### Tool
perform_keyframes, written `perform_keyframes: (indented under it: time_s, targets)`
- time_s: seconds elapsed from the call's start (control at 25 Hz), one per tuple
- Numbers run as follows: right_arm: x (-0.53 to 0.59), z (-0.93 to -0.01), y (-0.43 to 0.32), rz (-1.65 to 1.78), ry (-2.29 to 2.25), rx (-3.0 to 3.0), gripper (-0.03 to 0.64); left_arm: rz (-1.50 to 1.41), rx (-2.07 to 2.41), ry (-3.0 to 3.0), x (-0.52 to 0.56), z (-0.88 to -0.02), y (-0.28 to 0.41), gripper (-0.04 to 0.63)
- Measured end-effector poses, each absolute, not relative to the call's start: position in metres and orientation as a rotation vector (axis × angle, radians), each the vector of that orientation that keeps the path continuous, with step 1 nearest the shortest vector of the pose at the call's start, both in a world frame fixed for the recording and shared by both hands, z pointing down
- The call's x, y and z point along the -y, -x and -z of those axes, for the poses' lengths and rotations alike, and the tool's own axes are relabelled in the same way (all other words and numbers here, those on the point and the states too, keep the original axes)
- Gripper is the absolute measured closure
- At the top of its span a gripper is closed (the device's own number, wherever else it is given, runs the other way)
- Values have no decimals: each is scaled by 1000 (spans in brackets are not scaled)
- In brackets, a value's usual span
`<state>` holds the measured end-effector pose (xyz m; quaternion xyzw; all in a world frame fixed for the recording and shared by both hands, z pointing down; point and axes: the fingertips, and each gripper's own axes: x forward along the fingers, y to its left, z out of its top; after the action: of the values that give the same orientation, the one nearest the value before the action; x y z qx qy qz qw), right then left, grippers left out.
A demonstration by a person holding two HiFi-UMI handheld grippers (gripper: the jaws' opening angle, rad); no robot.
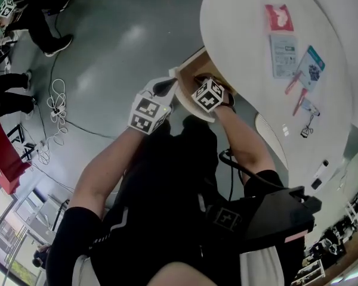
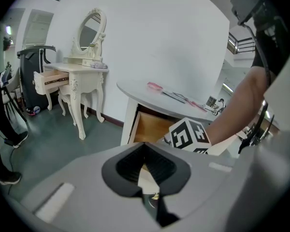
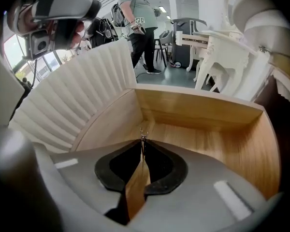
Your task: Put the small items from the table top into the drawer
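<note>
Wooden drawer (image 3: 203, 129), pulled open under the white table (image 1: 238, 16), is entered by the right gripper (image 3: 143, 141); its jaws are pinched on a small metal wire piece (image 3: 143, 135), held just above the drawer floor. Left gripper (image 2: 145, 146) is seen with jaws pressed together, near the drawer front. A red packet (image 1: 278, 16) and a binder clip (image 1: 307, 127) are seen on the table top.

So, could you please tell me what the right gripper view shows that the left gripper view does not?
Only the right gripper view shows the drawer from inside, with its wooden floor, a ribbed white panel at its left, and a small metal piece pinched in the right gripper. Only the left gripper view shows the white table top with a pink item, the right gripper's marker cube, and the left gripper, shut with nothing at its tips. Both show the open drawer and the white dressing table in the background.
</note>
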<state>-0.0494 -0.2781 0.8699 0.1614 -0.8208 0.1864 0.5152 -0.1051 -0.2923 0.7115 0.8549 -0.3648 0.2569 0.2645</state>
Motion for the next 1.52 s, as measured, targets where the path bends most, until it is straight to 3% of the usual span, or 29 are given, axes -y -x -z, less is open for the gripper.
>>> perform_keyframes:
  time_s: [1.52]
  targets:
    - [297,-919,47,-412,-368,1820,581,-690,1012,-2283,277,-712,114,595]
